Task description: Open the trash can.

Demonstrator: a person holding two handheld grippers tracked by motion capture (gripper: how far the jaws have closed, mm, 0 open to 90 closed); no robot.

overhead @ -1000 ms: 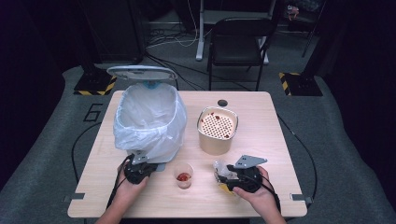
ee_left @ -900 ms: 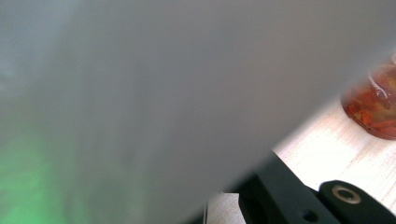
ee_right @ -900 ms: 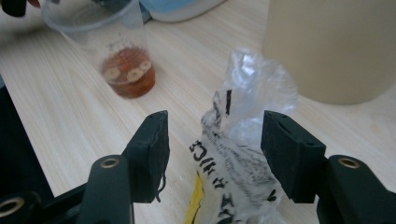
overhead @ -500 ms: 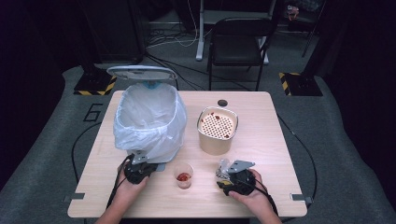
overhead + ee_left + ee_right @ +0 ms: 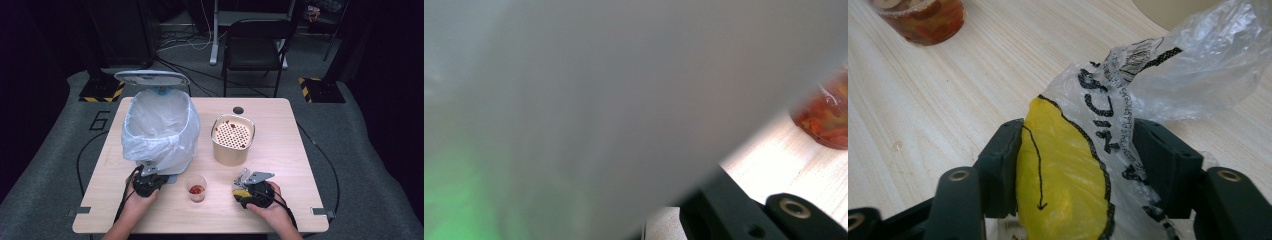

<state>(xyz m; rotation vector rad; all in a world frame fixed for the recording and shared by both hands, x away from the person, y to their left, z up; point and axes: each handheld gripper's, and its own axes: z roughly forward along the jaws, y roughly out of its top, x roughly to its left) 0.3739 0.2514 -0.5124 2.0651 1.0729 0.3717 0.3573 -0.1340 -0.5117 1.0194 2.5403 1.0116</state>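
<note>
My right gripper [image 5: 1075, 150] is shut on a crumpled plastic wrapper [image 5: 1068, 190], yellow and clear with black print. In the high view this gripper [image 5: 243, 184] rests low on the table's front right, and the wrapper [image 5: 238, 192] pokes out at its left side. A small clear cup [image 5: 196, 189] with red food scraps stands just left of it. My left gripper [image 5: 148, 179] sits against the base of a bin lined with a white bag [image 5: 160, 125]. In the left gripper view the blurred bag [image 5: 599, 100] is right in front, one black jaw shows at bottom right, and the cup [image 5: 826, 115] is at the right edge.
The bin's lid [image 5: 151, 77] stands open at the back. A beige container with a perforated insert [image 5: 232, 137] stands mid-table, behind the right gripper. A small black disc [image 5: 238, 110] lies near the far edge. A chair [image 5: 255, 45] stands beyond the wooden table [image 5: 285, 140].
My right gripper has moved a little to the left with the wrapper, closer to the cup. The left gripper has stayed at the bin's base.
</note>
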